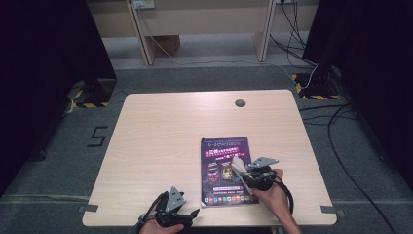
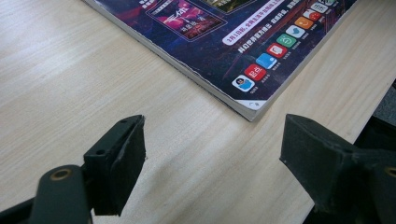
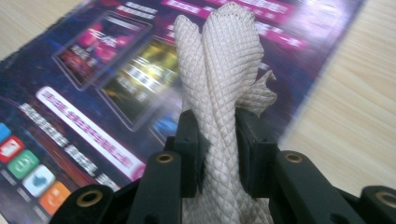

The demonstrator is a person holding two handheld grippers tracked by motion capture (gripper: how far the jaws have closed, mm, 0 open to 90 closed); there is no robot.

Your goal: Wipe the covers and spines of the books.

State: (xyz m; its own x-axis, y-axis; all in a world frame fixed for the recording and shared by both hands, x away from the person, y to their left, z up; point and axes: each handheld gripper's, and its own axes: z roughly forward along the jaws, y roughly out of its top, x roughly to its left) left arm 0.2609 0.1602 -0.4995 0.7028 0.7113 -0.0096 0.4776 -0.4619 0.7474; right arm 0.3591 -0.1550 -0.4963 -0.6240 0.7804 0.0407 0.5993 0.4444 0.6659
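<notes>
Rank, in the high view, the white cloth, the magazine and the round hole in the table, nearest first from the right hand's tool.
1. White cloth: clamped between the right gripper fingers.
2. Magazine: lying directly beneath.
3. Round hole: near the table's far edge.

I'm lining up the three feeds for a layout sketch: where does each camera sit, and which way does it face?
High view: above the near edge, looking forward and down at the table; both hands and tools show.
Left gripper view: on the left tool, low over the wood, facing the magazine corner; open jaws show.
Right gripper view: on the right tool, over the cover; jaws clamp a white cloth.
All share the magazine.
</notes>
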